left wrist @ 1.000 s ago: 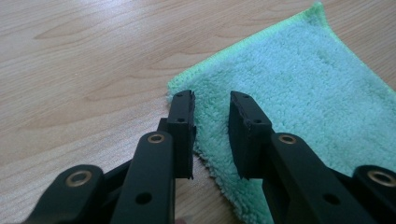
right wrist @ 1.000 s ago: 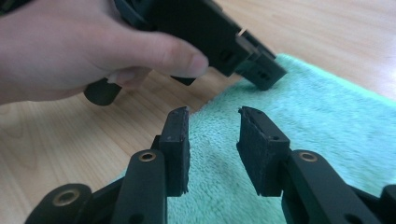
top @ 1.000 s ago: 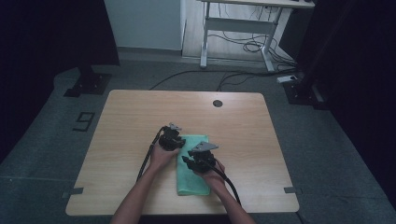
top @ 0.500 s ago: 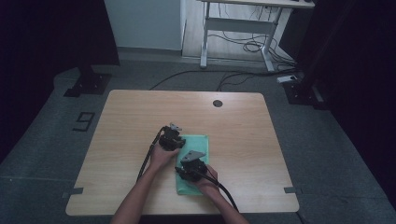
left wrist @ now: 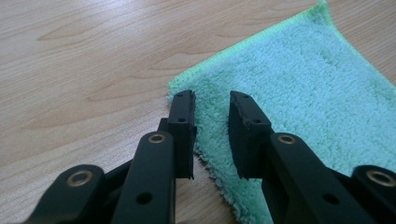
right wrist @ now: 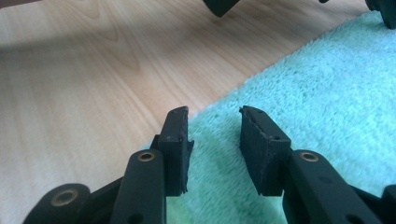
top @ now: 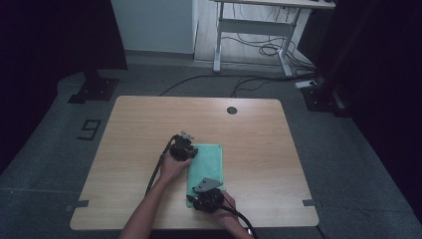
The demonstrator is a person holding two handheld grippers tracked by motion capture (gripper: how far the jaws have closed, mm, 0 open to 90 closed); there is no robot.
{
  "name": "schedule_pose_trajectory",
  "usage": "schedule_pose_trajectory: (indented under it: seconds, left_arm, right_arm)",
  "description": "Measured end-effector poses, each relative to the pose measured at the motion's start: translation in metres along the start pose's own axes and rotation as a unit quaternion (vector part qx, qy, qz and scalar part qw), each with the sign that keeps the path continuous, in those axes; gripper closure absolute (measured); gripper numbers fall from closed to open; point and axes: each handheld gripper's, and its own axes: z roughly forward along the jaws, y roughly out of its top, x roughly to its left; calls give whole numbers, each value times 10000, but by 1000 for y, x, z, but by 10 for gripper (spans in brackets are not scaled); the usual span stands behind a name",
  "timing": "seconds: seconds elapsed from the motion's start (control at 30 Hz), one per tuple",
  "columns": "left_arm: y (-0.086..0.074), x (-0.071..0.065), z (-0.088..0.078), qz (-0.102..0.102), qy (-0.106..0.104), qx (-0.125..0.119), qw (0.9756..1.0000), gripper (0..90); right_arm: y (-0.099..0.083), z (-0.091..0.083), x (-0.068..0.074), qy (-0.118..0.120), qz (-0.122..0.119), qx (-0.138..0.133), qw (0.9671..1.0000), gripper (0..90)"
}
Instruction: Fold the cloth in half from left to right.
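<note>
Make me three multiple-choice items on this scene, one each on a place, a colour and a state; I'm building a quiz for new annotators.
1. Where does the green terry cloth lie on the light wooden table?
A. at the far left corner
B. in the near middle, between the two hands
C. hanging over the right edge

2. What colour are the jaws of the left gripper?
A. black
B. white
C. red

3. How do the jaws of the right gripper stand?
A. pressed shut on the cloth
B. shut on a cup
C. apart, above the cloth's edge

Answers:
1 B: the high view shows the cloth flat in the near middle, a hand at each end.
2 A: the left gripper view shows both jaws black.
3 C: the right gripper view shows a gap between the jaws, with cloth behind it.
</note>
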Motion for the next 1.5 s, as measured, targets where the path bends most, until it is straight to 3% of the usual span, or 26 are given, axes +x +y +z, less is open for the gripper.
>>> schedule_pose_trajectory:
  seconds: [0.2,0.5,0.87,1.07,1.23,1.33,1.5]
  left_arm:
    - [0,0,0,1,0,-7,10000,718]
    - [0,0,0,-24,3,-26,10000,719]
    - [4,-2,4,-74,-49,-32,10000,719]
    - [6,-8,7,12,0,-11,10000,714]
    - [6,-8,6,-154,-73,-28,9999,686]
    - [6,-8,4,-126,-81,-35,9999,668]
    - [8,-6,-6,-119,-104,-160,9997,628]
  right_arm:
    - [-6,-6,8,35,-106,-45,9999,623]
    - [-11,-10,11,82,-53,-85,9999,631]
    - [-12,-11,9,45,13,-71,10000,647]
    - [-16,-16,2,102,118,-73,9999,661]
    - [-16,-17,1,119,104,-79,9998,654]
    - [-16,-18,-2,273,214,-176,9992,637]
    - [-13,-27,-4,211,239,-419,9986,630]
